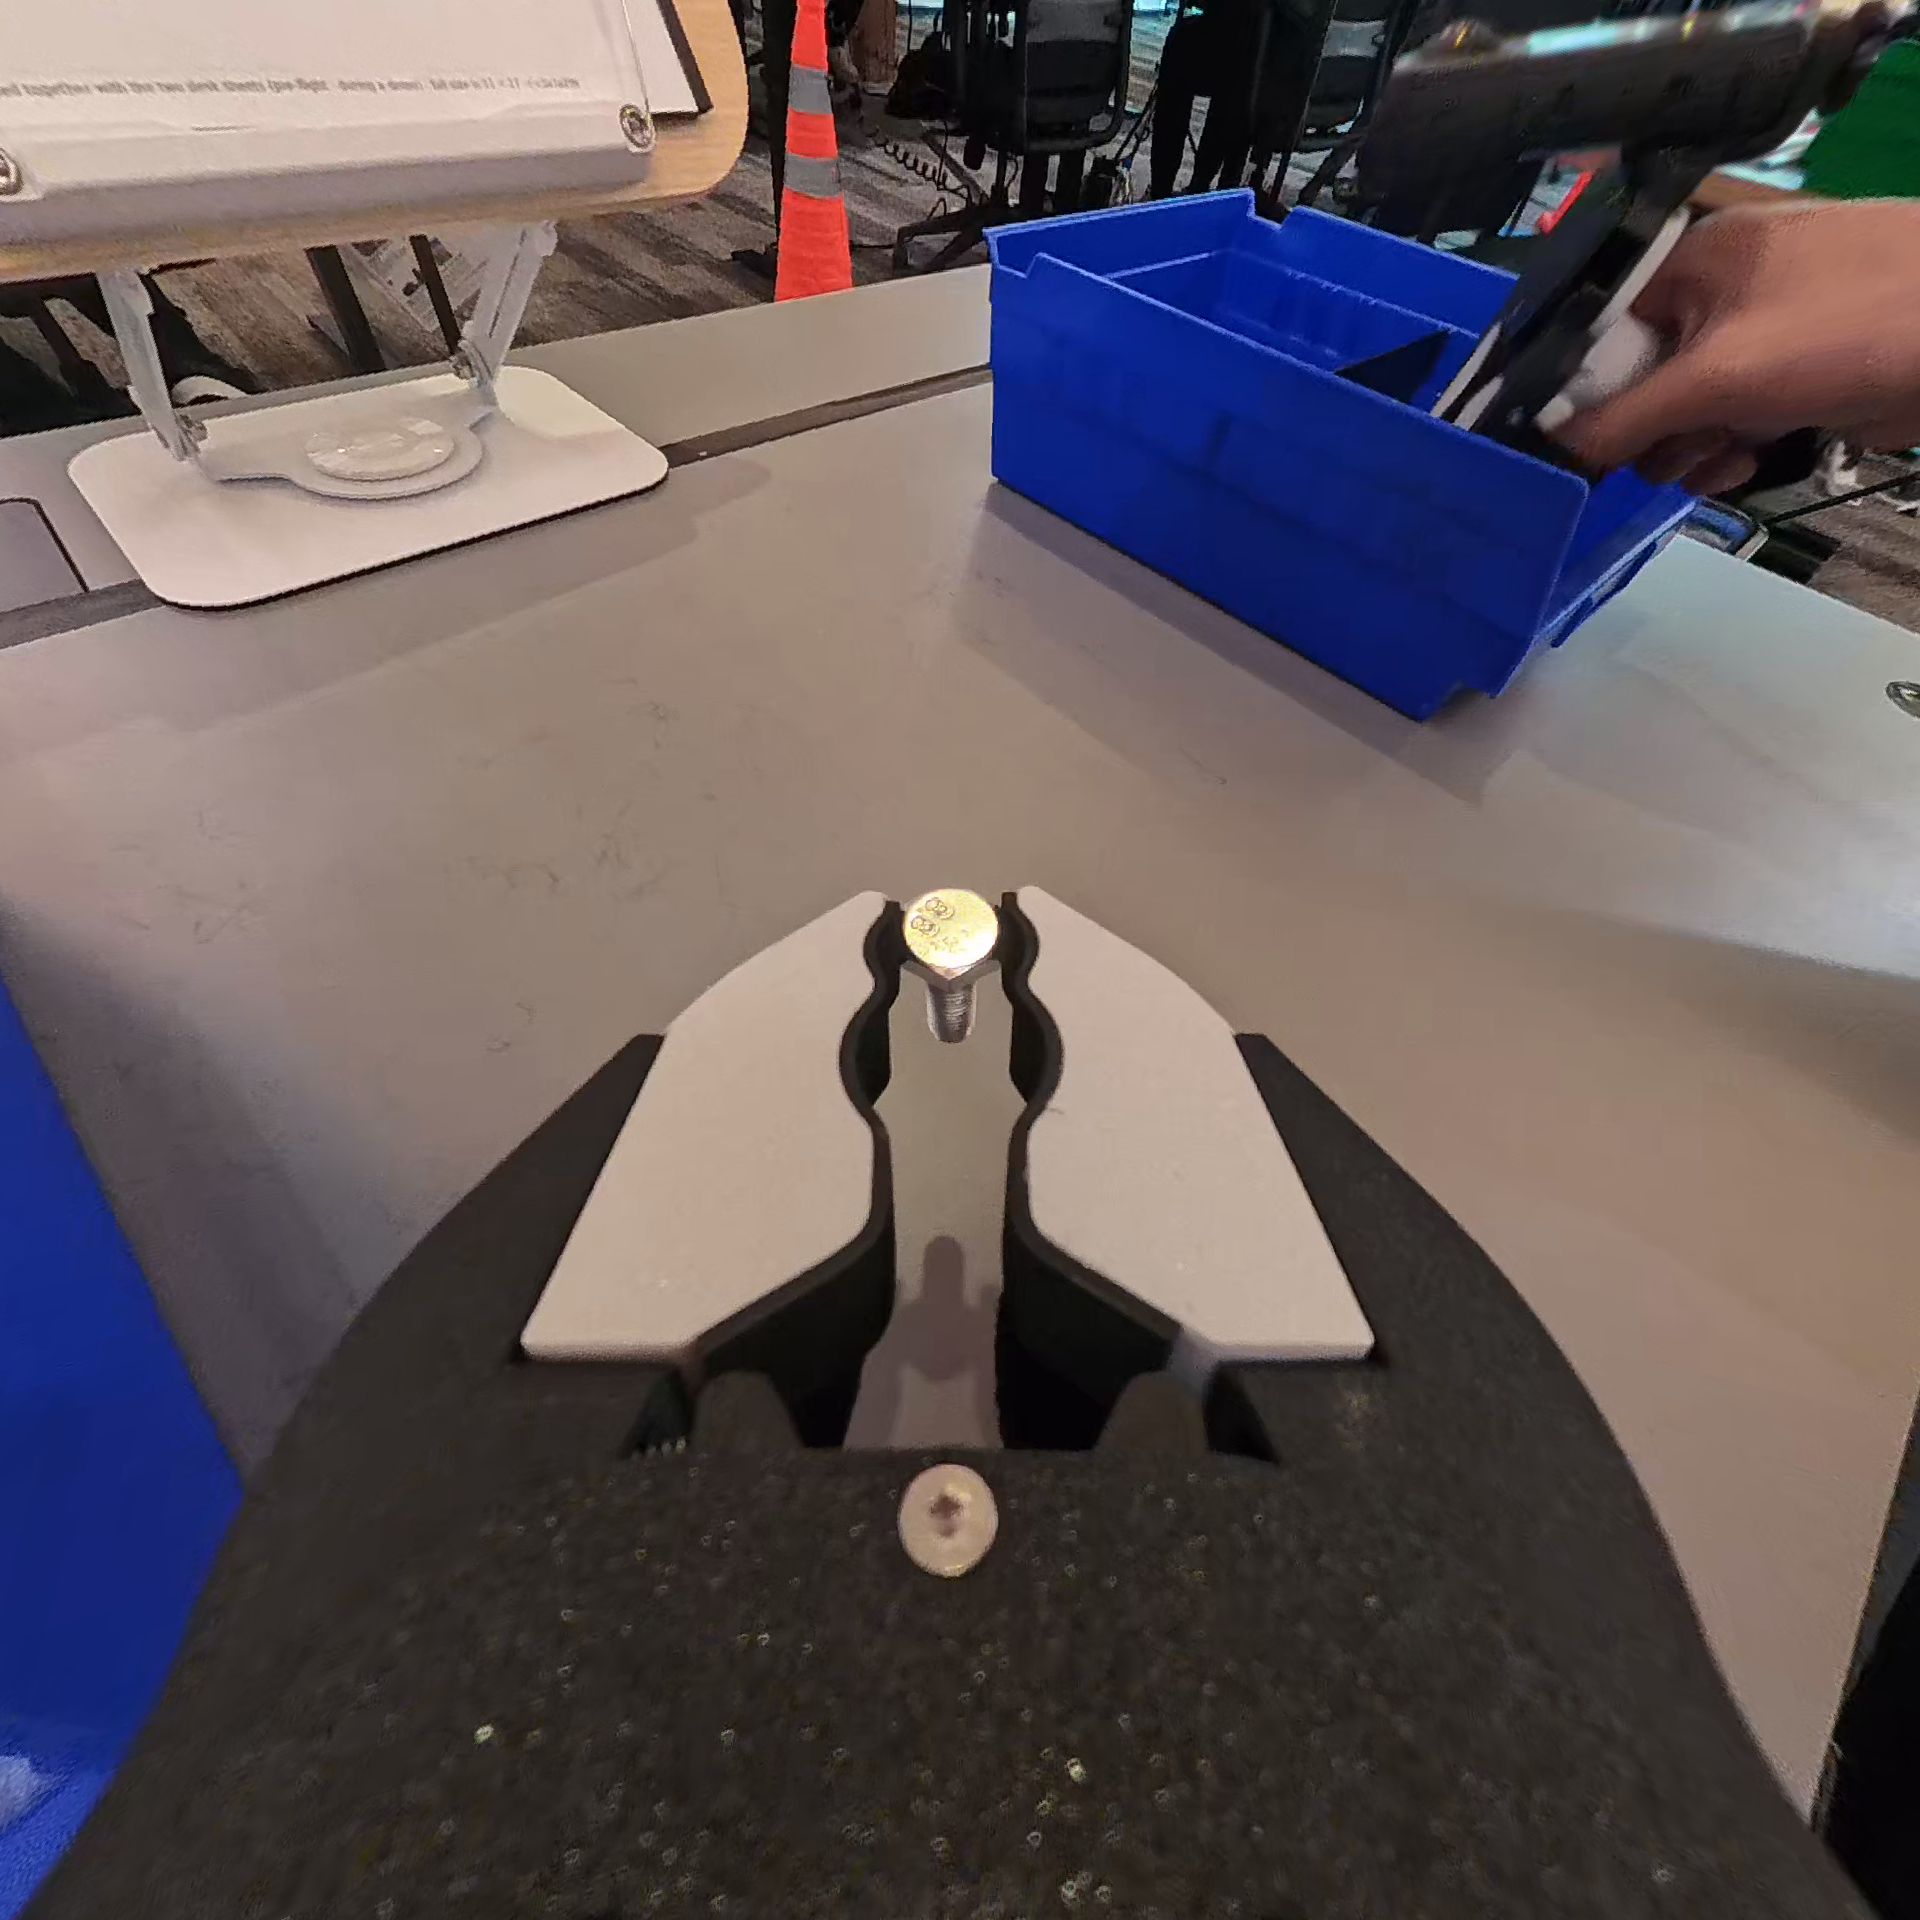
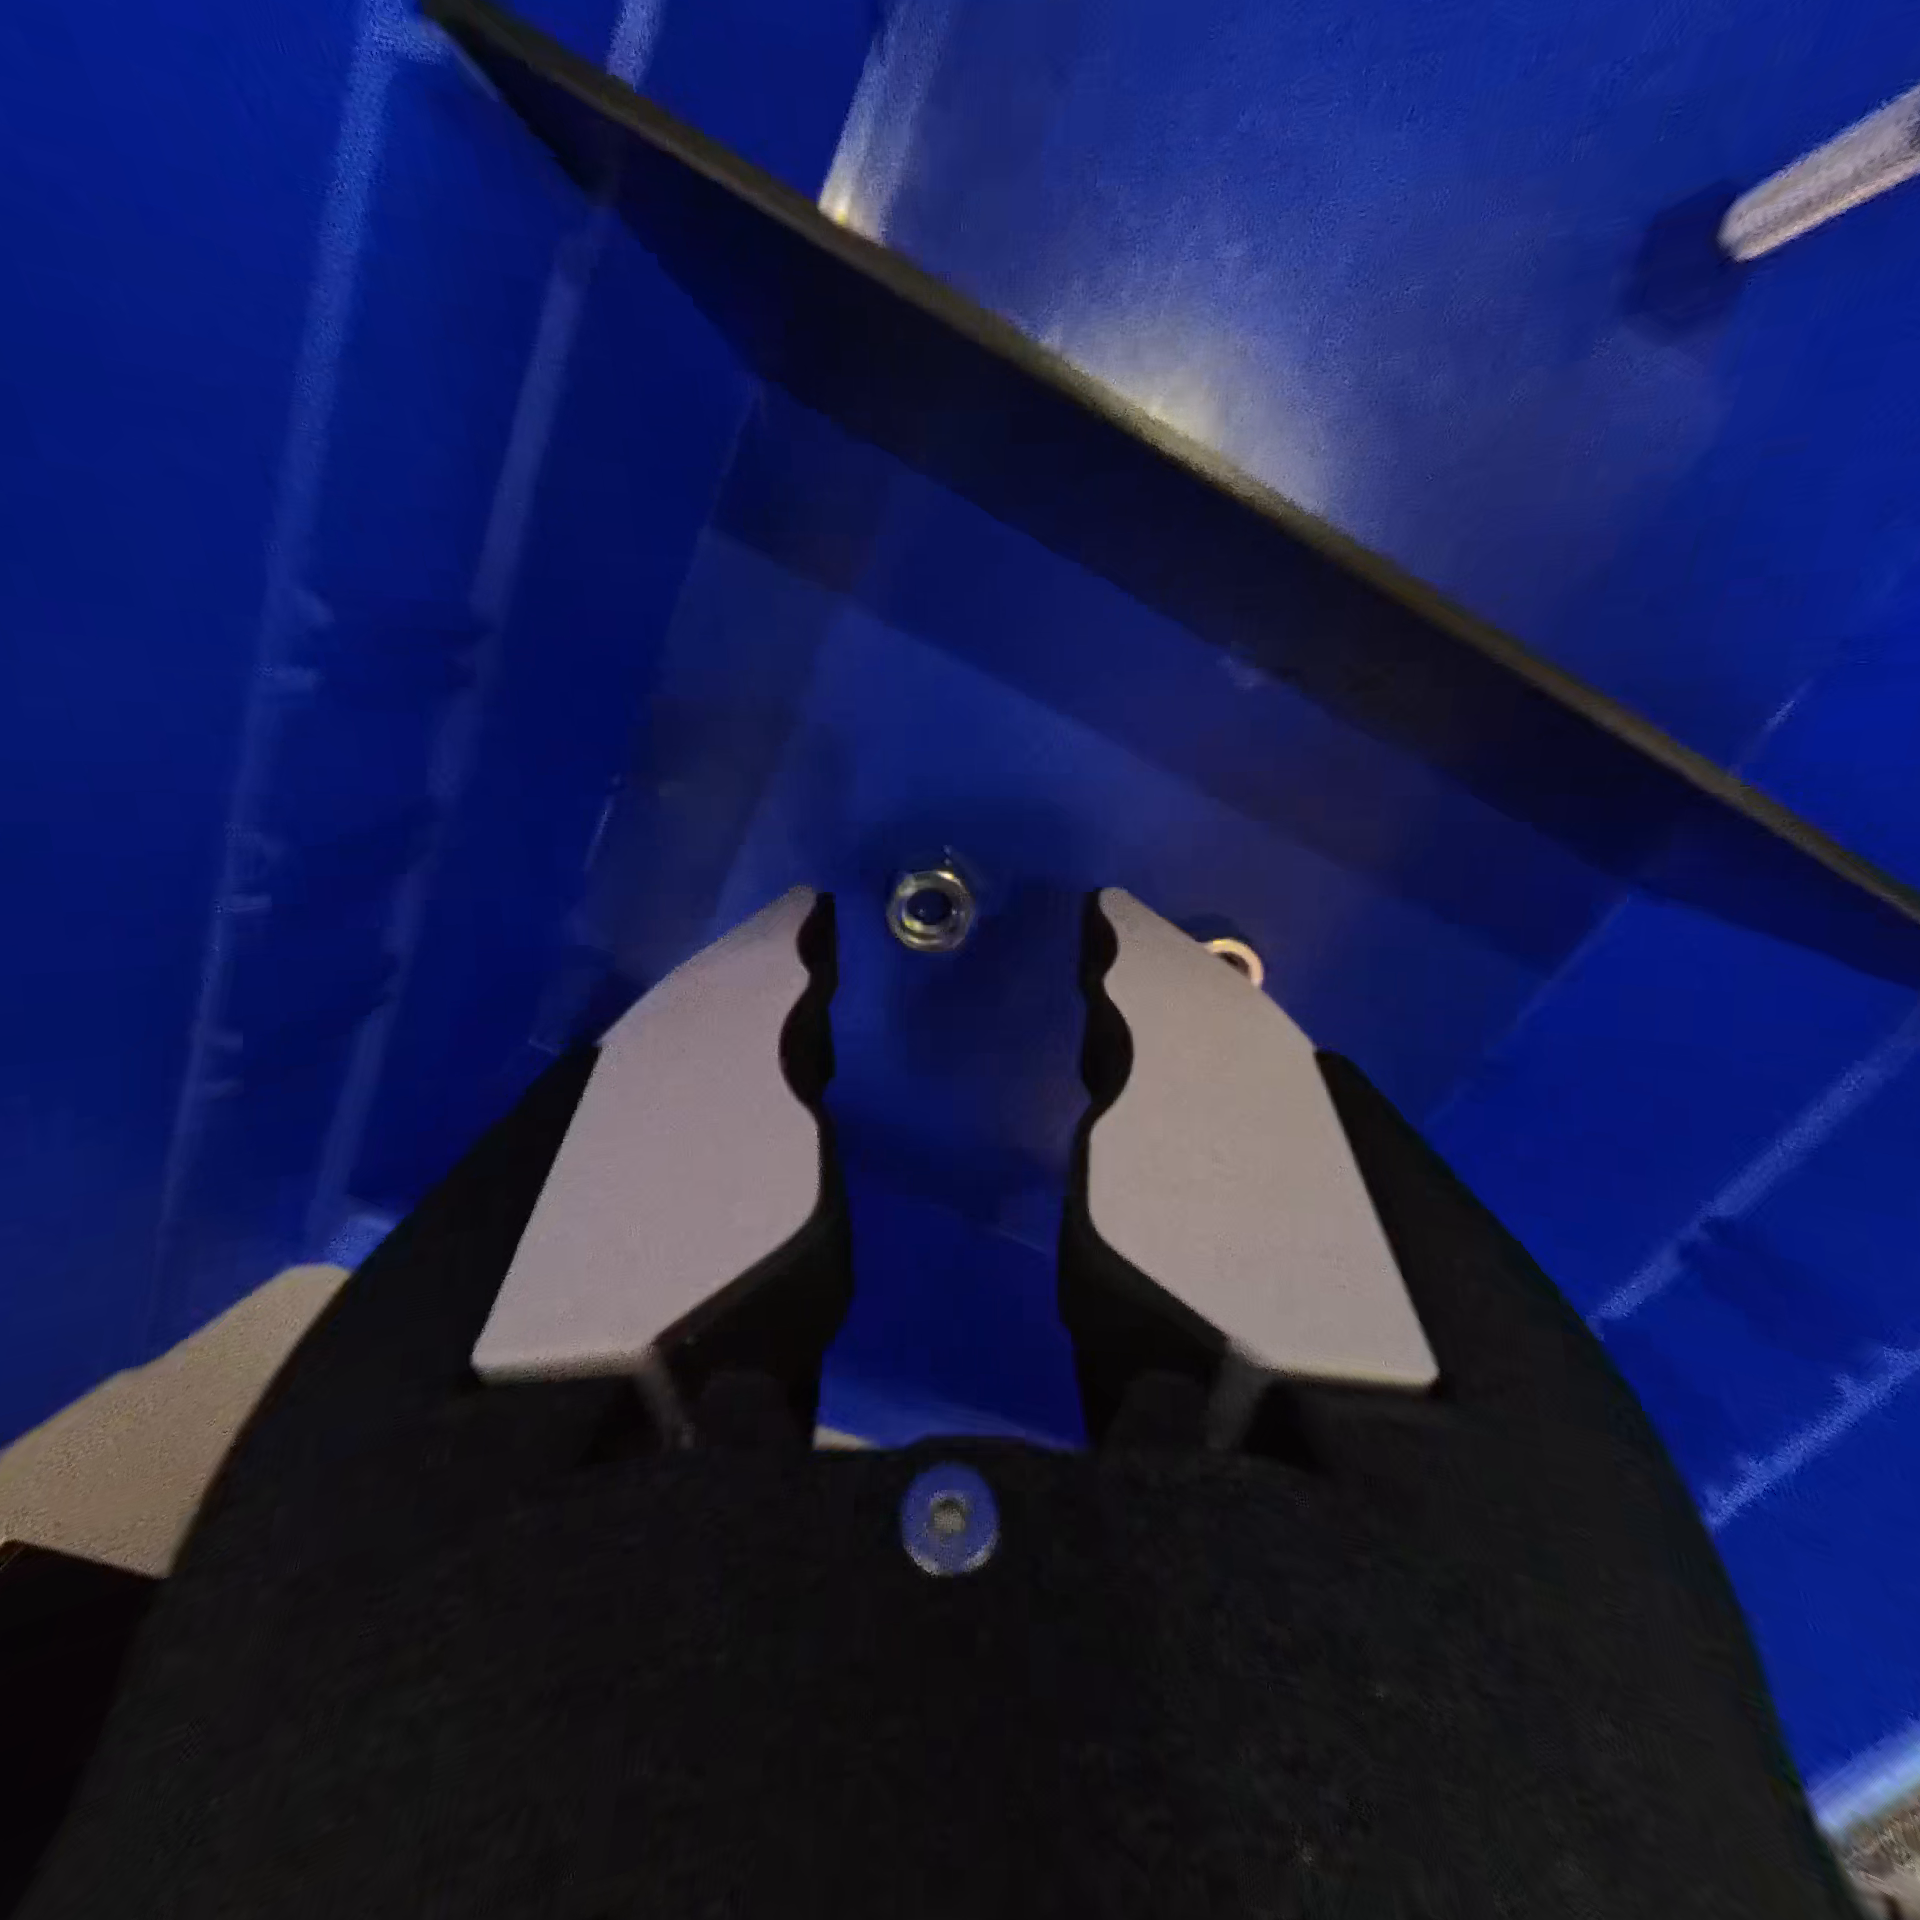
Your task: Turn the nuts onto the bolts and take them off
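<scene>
Between the left gripper (image 1: 948, 920) tips, closed on it: silver hex-head steel bolt (image 1: 950, 945), shank hanging down. Right gripper (image 2: 956, 920) spread wide, empty; small silver hex nut (image 2: 925, 912) lies just ahead of its tips, on blue plastic bin (image 2: 312, 623) floor.

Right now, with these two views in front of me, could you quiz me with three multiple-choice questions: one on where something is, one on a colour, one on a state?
1. Where is the right gripper?
A. Inside the bin
B. Over the cone
C. On the white stand

2. What colour is the bin?
A. Red
B. Blue
C. Green

3. What is the left gripper doing?
A. Hanging open and empty
B. Holding a nut
C. Shut on a bolt

Answers:
1 A: blue walls surround its open fingers, with a nut lying just ahead.
2 B: its walls are plainly blue in both views.
3 C: the bolt sits pinched by its head between the fingertips, thread hanging down.
</scene>
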Tool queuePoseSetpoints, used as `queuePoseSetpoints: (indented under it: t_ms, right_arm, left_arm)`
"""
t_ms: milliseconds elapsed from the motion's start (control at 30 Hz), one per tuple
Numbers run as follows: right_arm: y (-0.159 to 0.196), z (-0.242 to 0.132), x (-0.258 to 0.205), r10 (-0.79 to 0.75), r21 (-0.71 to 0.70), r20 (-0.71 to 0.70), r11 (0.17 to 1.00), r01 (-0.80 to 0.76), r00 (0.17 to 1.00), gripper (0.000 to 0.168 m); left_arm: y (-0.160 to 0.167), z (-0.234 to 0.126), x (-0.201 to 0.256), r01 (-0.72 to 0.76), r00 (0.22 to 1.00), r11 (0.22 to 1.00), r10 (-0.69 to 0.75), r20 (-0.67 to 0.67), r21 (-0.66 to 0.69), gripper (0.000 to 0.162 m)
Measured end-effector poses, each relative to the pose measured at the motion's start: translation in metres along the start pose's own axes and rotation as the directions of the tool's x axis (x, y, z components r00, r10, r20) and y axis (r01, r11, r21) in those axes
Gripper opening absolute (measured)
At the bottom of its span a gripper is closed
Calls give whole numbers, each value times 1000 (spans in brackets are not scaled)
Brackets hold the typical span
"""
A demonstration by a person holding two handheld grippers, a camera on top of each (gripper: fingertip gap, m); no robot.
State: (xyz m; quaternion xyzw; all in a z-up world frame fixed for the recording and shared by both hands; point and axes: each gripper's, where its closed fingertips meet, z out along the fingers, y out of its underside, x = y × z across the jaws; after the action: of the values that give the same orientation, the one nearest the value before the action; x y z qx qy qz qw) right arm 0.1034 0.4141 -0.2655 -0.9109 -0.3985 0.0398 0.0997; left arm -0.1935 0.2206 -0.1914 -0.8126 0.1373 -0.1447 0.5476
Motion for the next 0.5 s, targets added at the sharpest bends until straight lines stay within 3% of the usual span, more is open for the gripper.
queuePoseSetpoints:
  t_ms: [133,200,267,400,433,500]
  right_arm:
    - [-27,-62,-3,-13,260,-15,966,17,1000,42]
    - [-54,-106,-30,-81,482,42,875,51,996,39]
    - [-77,-147,-73,-239,682,85,722,118,967,39]
    - [-86,-187,-188,-624,907,111,382,178,773,40]
    - [-83,-186,-214,-693,926,124,338,168,710,39]
    - [-77,-172,-256,-776,927,191,344,149,601,40]
  left_arm:
    - [-3,-1,3,-24,999,1000,24,-33,18,17]
    - [-5,-2,7,-32,997,999,34,-76,34,17]
    - [-8,-3,15,-24,989,998,31,-146,50,17]
    - [-13,-10,37,18,942,998,3,-335,61,17]
    - [-18,-13,41,53,925,997,-26,-380,63,17]
    - [-29,-19,46,115,892,991,-71,-446,71,17]
